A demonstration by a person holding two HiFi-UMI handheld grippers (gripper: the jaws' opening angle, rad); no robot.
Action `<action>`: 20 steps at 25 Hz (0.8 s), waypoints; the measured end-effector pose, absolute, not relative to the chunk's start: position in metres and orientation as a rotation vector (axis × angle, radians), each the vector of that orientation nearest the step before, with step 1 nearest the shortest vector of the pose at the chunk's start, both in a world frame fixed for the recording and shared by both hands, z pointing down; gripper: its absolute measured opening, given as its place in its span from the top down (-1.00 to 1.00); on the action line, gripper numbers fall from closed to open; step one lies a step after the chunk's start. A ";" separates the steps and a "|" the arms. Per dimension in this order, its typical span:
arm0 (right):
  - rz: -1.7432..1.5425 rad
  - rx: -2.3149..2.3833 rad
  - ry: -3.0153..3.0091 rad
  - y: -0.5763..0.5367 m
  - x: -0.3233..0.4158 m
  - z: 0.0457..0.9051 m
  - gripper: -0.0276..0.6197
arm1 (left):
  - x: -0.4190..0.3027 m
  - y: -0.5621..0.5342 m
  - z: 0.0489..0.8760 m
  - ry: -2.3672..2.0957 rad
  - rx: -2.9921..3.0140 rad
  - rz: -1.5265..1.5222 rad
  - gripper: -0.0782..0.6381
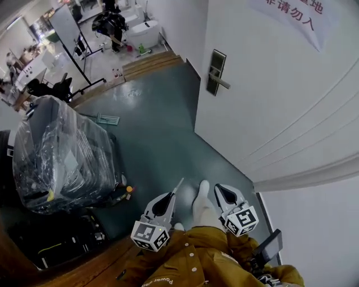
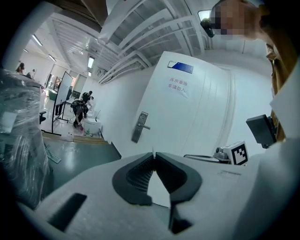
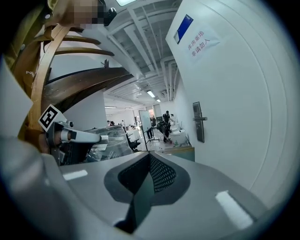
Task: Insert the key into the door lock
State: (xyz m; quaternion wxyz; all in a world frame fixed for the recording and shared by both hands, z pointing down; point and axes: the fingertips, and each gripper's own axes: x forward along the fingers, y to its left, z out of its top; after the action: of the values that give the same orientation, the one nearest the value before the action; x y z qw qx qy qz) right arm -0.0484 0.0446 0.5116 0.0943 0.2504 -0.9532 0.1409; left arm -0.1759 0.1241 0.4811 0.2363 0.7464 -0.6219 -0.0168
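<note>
The door lock (image 1: 216, 73) is a dark metal plate with a lever handle on the white door (image 1: 280, 101), well ahead of both grippers. It also shows as the lock plate (image 2: 139, 126) and the lock plate (image 3: 198, 122) in the two gripper views. My left gripper (image 1: 171, 196) is shut on a thin silver key (image 1: 177, 186). Only the key's edge (image 2: 153, 151) peeks out above the closed jaws of the left gripper (image 2: 153, 157). My right gripper (image 1: 220, 189) hangs beside it at waist height, and this right gripper (image 3: 150, 155) is shut with nothing seen between its jaws.
A large plastic-wrapped bundle (image 1: 61, 157) stands on the dark green floor at the left. A wooden step (image 1: 151, 63) and a whiteboard on a stand (image 1: 70, 28) lie beyond. A paper sign (image 1: 303, 17) is stuck on the door. People are far off in the background.
</note>
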 end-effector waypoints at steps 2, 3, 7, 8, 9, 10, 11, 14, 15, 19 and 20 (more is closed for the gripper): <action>0.410 0.729 -2.828 0.003 -0.050 0.507 0.90 | -0.176 0.080 0.481 -1.701 2.033 -0.060 0.71; 0.402 0.718 -2.829 -0.017 -0.050 0.503 0.90 | -0.174 0.058 0.481 -1.695 2.027 -0.066 0.71; 0.358 0.672 -2.842 -0.094 -0.045 0.487 0.90 | -0.163 -0.029 0.473 -1.659 2.023 -0.116 0.71; 0.354 0.664 -2.844 -0.112 -0.042 0.485 0.90 | -0.159 -0.049 0.472 -1.646 2.012 -0.152 0.71; 0.355 0.658 -2.848 -0.129 -0.040 0.484 0.90 | -0.156 -0.066 0.472 -1.634 1.998 -0.188 0.71; 0.358 0.651 -2.855 -0.144 -0.039 0.481 0.90 | -0.154 -0.081 0.472 -1.625 1.984 -0.216 0.71; 0.360 0.645 -2.863 -0.156 -0.039 0.479 0.90 | -0.153 -0.094 0.472 -1.616 1.970 -0.237 0.71; 0.370 0.613 -2.884 -0.179 -0.044 0.474 0.90 | -0.156 -0.124 0.477 -1.590 1.920 -0.291 0.71; 0.375 0.599 -2.887 -0.184 -0.046 0.473 0.90 | -0.157 -0.133 0.480 -1.583 1.908 -0.295 0.71; 0.388 0.566 -2.897 -0.201 -0.050 0.476 0.90 | -0.163 -0.168 0.494 -1.536 1.884 -0.317 0.71; 0.387 0.567 -2.899 -0.206 -0.050 0.476 0.90 | -0.166 -0.179 0.499 -1.516 1.872 -0.340 0.71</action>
State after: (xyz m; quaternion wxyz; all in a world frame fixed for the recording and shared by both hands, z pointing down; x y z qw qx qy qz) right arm -0.0501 -0.2058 0.4761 0.0810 0.1896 -0.9699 0.1295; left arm -0.1658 -0.1786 0.4986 0.3474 0.7216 -0.5844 -0.1310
